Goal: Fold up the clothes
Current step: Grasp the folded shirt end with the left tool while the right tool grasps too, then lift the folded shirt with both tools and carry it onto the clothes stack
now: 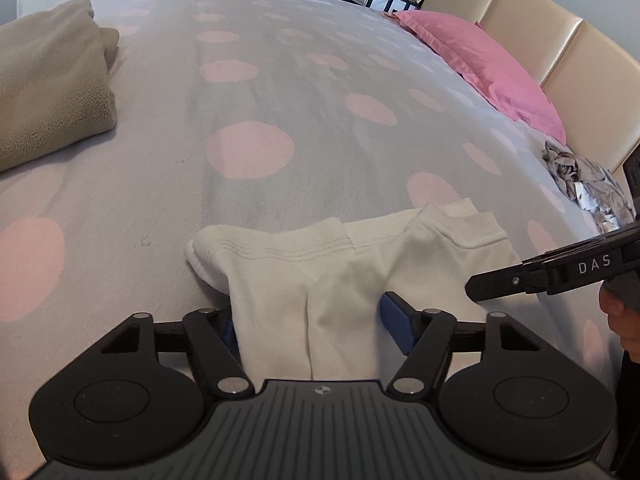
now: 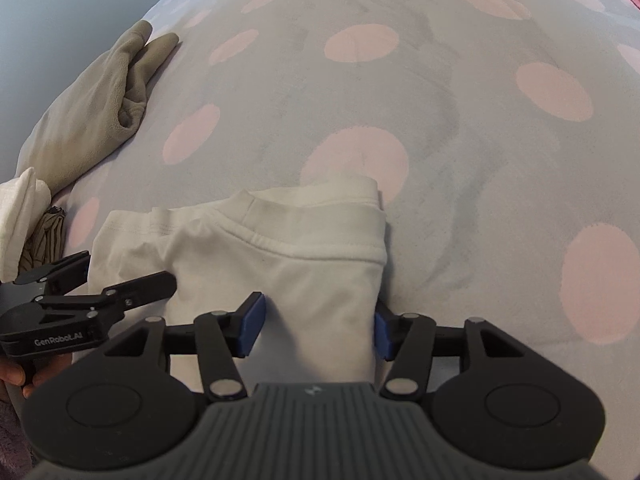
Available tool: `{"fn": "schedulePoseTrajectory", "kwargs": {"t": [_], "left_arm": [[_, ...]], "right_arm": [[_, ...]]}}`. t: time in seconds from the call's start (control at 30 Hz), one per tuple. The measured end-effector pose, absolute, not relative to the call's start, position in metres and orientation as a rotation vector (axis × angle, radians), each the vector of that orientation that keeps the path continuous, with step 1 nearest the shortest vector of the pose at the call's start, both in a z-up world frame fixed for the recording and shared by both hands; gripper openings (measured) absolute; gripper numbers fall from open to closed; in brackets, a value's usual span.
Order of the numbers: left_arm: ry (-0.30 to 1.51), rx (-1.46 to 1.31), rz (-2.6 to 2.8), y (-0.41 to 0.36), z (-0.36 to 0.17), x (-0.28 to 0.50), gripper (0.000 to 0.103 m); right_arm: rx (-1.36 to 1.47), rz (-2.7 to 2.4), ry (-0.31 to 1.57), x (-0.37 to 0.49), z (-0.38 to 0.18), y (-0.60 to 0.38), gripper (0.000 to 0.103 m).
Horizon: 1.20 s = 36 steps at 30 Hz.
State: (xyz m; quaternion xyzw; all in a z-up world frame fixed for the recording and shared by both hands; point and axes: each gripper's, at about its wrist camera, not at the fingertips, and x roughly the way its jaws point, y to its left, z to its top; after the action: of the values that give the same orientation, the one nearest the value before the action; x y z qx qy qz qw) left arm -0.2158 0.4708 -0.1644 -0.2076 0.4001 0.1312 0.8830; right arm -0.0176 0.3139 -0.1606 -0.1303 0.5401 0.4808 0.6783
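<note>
Ahead of both tongs the spotted bedspread [image 1: 280, 80] lies bare and wide. The white garment [image 1: 340, 264] fills the space between the left gripper [image 1: 316, 328] and the right gripper [image 2: 316, 328]. Far left sits a beige fleece [image 1: 48, 88]; far right, a pink pillow [image 1: 480, 64] and a crumpled grey cloth [image 1: 588, 188].

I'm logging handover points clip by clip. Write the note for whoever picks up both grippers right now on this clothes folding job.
Left gripper: open, fingers astride the near edge of the white garment, not pinching it.
Right gripper: open, fingers either side of the same garment's right part, not clamped.
Things: the white garment lies partly folded on the spotted bedspread; a beige fleece sits folded at far left; a crumpled grey patterned item waits near the headboard.
Done: the fleece looks folded.
Left: finish folding the white garment, then the grey item.
</note>
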Motion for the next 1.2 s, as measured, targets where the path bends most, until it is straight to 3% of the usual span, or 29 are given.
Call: {"fn": "schedulePoseTrajectory", "kwargs": {"t": [0.23, 0.37, 0.4, 0.5, 1.2], "left_arm": [[0.87, -0.344, 0.304, 0.445, -0.154, -0.206, 0.029], [0.879, -0.36, 0.327, 0.445, -0.149, -0.207, 0.015], [0.878, -0.379, 0.335, 0.446, -0.148, -0.208, 0.014], [0.876, -0.399, 0.372, 0.444, -0.142, -0.209, 0.012], [0.576, -0.251, 0.558, 0.371, 0.018, -0.308, 0.011]], "right_arm": [[-0.272, 1.069, 1.206, -0.016, -0.16, 0.313, 0.05], [-0.252, 1.069, 1.197, -0.016, -0.157, 0.308, 0.019], [-0.248, 1.069, 1.195, -0.016, -0.156, 0.307, 0.01], [-0.235, 1.084, 1.178, -0.018, -0.15, 0.303, 0.007], [-0.121, 1.426, 0.734, -0.09, -0.001, 0.242, 0.007]]}}
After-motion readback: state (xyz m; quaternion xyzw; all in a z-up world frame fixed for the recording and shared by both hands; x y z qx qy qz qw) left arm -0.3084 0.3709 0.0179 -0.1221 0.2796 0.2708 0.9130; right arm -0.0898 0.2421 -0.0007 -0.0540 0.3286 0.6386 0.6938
